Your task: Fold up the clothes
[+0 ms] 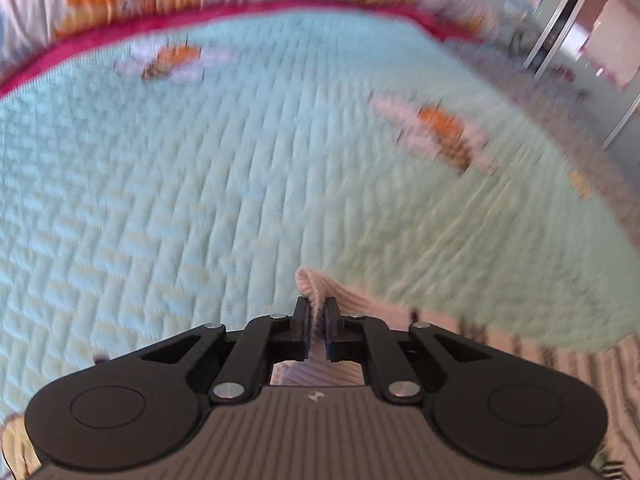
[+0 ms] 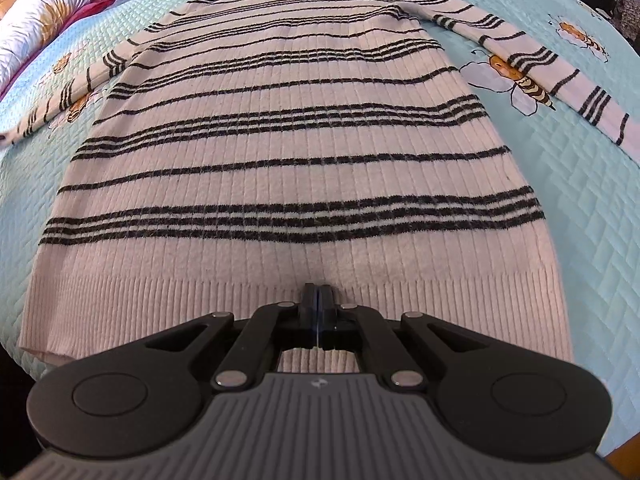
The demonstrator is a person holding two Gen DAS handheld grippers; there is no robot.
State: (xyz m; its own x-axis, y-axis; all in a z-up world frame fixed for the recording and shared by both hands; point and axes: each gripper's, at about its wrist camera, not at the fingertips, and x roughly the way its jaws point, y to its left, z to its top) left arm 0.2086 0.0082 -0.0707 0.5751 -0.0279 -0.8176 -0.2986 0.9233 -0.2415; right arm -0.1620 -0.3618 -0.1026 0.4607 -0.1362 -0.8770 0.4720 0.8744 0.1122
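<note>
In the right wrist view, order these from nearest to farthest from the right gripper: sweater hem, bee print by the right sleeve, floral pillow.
From the right gripper:
1. Sweater hem, directly beneath the tips.
2. Bee print, upper right beside the sleeve.
3. Floral pillow, far top left.

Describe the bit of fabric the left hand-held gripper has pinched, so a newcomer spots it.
Start at the turquoise quilted bedspread with bee prints. At its near edge, the left hand-held gripper is clamped on a fold of pale pink ribbed knit. It is the only cloth sticking up in a loop between black pads.
</note>
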